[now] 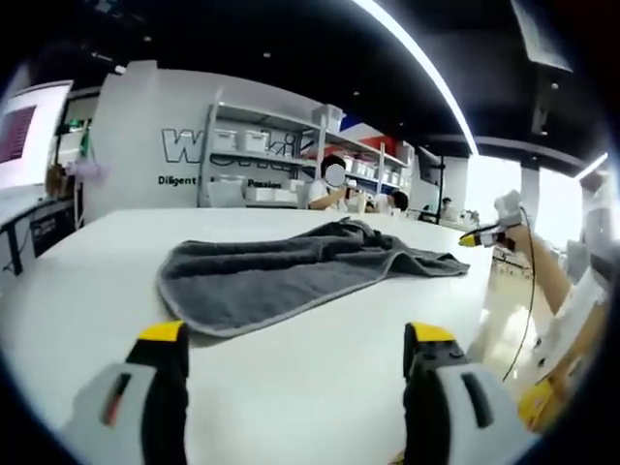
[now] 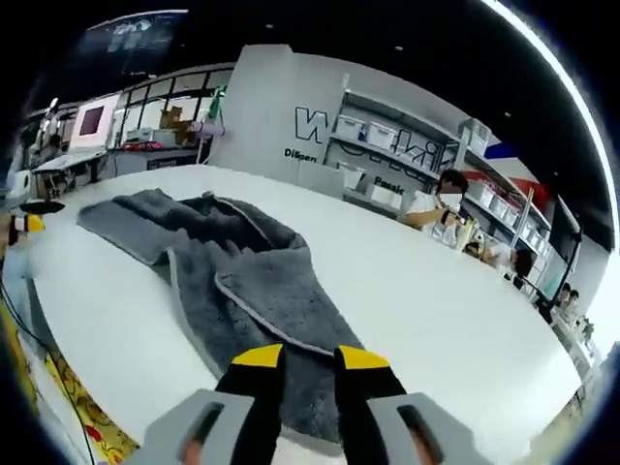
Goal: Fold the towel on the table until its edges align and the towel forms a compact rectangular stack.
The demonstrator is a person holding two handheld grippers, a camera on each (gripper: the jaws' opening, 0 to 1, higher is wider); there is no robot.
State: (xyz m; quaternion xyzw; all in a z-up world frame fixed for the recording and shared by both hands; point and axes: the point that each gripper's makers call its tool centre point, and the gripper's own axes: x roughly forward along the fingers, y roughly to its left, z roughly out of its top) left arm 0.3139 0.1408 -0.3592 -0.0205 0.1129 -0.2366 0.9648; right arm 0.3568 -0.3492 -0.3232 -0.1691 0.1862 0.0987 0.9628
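Observation:
A grey towel (image 1: 281,276) lies crumpled and partly doubled over on the white table (image 1: 320,387), stretched from the middle toward the right. My left gripper (image 1: 295,334) hovers over bare table short of the towel's near edge, jaws wide apart and empty. The right gripper (image 1: 481,237), held by a person's hand, sits at the towel's far right tip. In the right gripper view the towel (image 2: 242,281) runs away from my right gripper (image 2: 310,358), whose jaws stand nearly together with towel pile between them. The towel's end under those jaws is partly hidden.
The table's edge (image 2: 58,329) drops off at the left of the right gripper view, with a yellow patterned floor below. Shelves with white bins (image 1: 257,160) and seated people (image 1: 329,189) stand beyond the far side. A thin cable (image 1: 528,310) hangs by the right edge.

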